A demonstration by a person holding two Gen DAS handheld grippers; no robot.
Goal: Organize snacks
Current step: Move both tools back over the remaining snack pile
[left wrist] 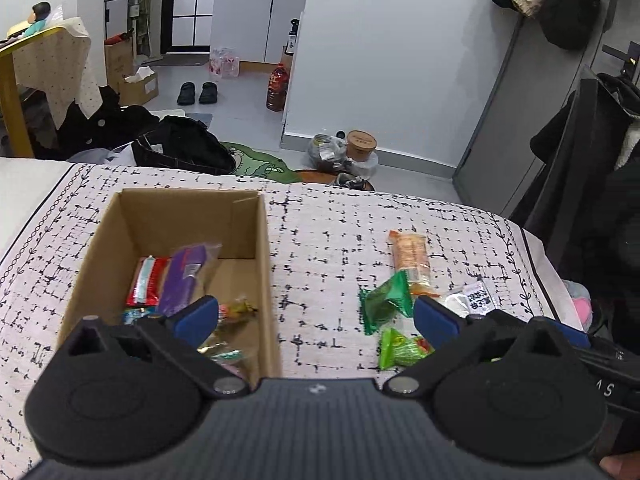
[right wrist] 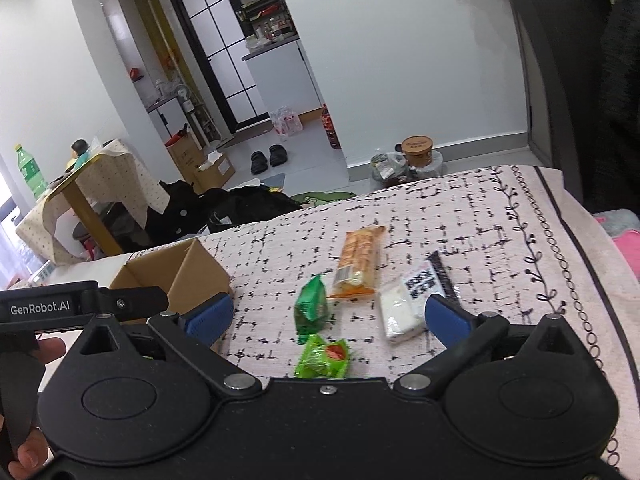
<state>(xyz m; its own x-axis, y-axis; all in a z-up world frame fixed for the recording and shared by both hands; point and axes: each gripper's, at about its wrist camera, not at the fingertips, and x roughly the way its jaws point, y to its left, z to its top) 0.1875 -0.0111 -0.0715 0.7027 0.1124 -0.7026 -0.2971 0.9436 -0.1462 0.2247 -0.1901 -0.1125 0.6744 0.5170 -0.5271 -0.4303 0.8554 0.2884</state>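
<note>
A cardboard box (left wrist: pixel 264 280) on the patterned cloth holds a red packet (left wrist: pixel 146 282), a purple packet (left wrist: pixel 182 280) and small wrapped sweets (left wrist: pixel 236 310). Right of it lie an orange cracker pack (left wrist: pixel 412 260), a dark green packet (left wrist: pixel 386 302), a bright green packet (left wrist: pixel 400 348) and a white packet (left wrist: pixel 472 298). My left gripper (left wrist: pixel 316 314) is open and empty over the box's right wall. My right gripper (right wrist: pixel 326 316) is open and empty above the dark green packet (right wrist: pixel 312 306), bright green packet (right wrist: pixel 322 358), cracker pack (right wrist: pixel 358 262) and white packet (right wrist: pixel 404 306). The box corner (right wrist: pixel 188 272) shows at left.
The cloth-covered surface (left wrist: pixel 328 232) ends at a far edge with floor clutter beyond: black bags (left wrist: pixel 180 146), shoes (left wrist: pixel 198 93), a bottle (left wrist: pixel 276 88), a paper cup (left wrist: pixel 361 144). A dark chair with clothing (left wrist: pixel 580 152) stands at right. A hand (right wrist: pixel 28 400) holds the other gripper's handle.
</note>
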